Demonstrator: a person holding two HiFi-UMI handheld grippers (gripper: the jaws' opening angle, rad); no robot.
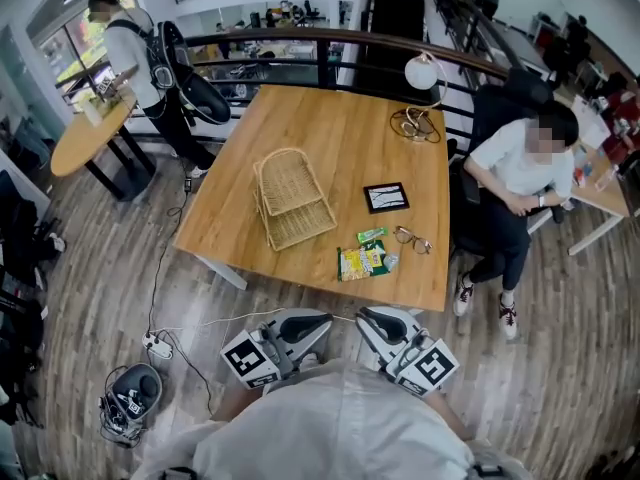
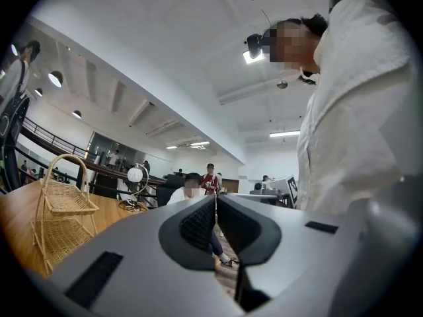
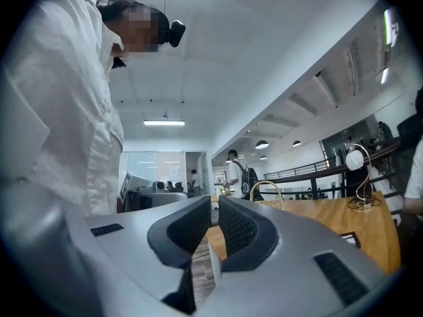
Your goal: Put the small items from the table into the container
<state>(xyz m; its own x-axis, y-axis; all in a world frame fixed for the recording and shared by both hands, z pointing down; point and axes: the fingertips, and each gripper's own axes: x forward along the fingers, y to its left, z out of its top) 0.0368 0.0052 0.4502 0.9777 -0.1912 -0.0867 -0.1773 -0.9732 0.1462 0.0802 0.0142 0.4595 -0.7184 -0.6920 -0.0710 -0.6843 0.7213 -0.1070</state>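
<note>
Wooden table (image 1: pixel 330 133) pkt (image 1: pixel 365 260) first: we must spread left gripper (image 1: pixel 303 326) & right gripper (image 1: pixel 382 324), both pressed together, empty, before reaching.

Bystanders and furniture around a desk lamp (image 1: pixel 424 72)
A seated person (image 1: pixel 515 173) in a white shirt is just right of the lamp and nearer the camera, and a dark railing (image 1: pixel 300 32) curves behind it. Well to the lamp's left stands a round table (image 1: pixel 90 136), with a person wearing a backpack (image 1: pixel 128 53) beside it. Far off toward the near left, a power strip (image 1: pixel 157 346) lies on the plank floor (image 1: pixel 90 288).
</note>
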